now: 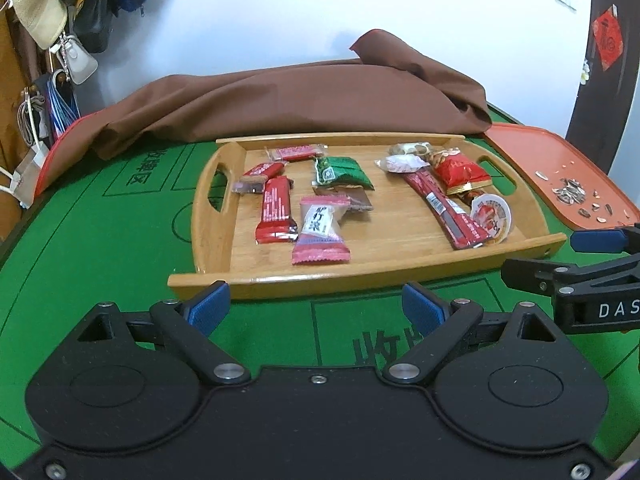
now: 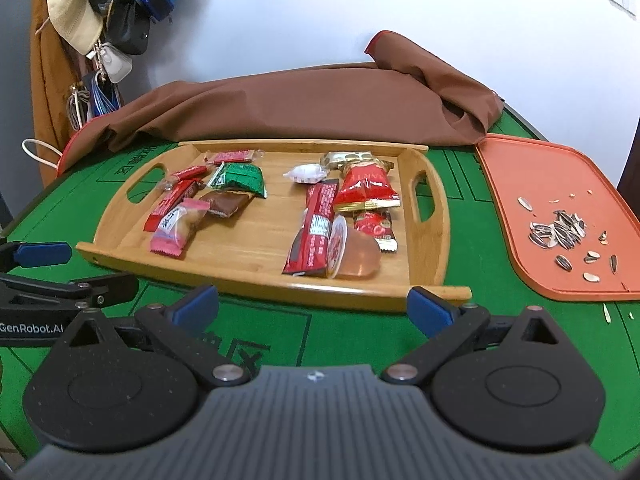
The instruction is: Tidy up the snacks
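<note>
A wooden tray (image 1: pixel 400 268) (image 2: pixel 260 248) on the green table holds several wrapped snacks. On its left lie red bars (image 1: pixel 276 208), a pink packet (image 1: pixel 320 232) (image 2: pixel 176 226), a green packet (image 1: pixel 344 172) (image 2: pixel 240 178) and a brown one. On its right lie a long red bar (image 1: pixel 448 212) (image 2: pixel 316 224), a red pouch (image 1: pixel 460 174) (image 2: pixel 364 186) and a jelly cup (image 1: pixel 492 216) (image 2: pixel 354 254). My left gripper (image 1: pixel 316 308) is open and empty just before the tray's front edge. My right gripper (image 2: pixel 314 306) is open and empty there too; it shows at the left wrist view's right edge (image 1: pixel 536 258).
An orange tray (image 2: pixel 516 200) (image 1: pixel 520 152) with sunflower seeds and shells (image 2: pixel 560 228) lies right of the wooden tray. A brown cloth (image 1: pixel 300 100) is heaped behind it. Bags and a hat (image 2: pixel 76 16) hang at the far left.
</note>
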The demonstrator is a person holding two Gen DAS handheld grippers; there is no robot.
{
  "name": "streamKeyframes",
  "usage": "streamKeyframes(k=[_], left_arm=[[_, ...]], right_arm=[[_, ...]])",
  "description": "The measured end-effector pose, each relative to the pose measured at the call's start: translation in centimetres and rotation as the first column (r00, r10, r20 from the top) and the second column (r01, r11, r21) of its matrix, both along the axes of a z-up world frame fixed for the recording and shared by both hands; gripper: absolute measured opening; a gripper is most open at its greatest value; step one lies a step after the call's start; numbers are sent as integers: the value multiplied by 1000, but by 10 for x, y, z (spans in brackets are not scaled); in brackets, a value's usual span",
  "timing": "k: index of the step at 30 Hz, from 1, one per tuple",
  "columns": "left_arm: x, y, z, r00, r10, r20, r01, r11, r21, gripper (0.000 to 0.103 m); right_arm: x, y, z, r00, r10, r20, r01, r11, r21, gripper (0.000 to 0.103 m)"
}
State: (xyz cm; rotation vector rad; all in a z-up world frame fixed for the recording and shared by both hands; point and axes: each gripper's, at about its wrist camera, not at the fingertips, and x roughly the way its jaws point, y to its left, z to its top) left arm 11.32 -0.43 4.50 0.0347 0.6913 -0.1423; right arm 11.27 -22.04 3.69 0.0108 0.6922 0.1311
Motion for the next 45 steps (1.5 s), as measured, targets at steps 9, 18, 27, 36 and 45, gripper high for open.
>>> streamKeyframes(k=[9, 18, 27, 36, 45], left_arm=[[-7, 3, -14, 999, 28, -20, -28, 1000, -8, 92], [-13, 5, -25, 997, 75, -11, -75, 997, 3, 92], [-16, 10, -38, 992, 122, -28, -122, 993, 7, 92], [-12, 9, -46, 989, 142, -35, -141, 990, 21, 92], [-8, 10, -48, 985, 161, -56, -160, 987, 15, 94]], right_arm=[[-13, 1, -8, 1000, -17, 0, 17, 1000, 1, 103], [-18, 3, -20, 999, -43, -13, 43, 999, 3, 103], [-20, 8, -33, 997, -67, -48, 67, 998, -7, 103], [-20, 12, -43, 993, -90, -77, 89, 996, -13, 103], [-19, 18, -48, 992, -108, -62, 105, 993, -52, 103]])
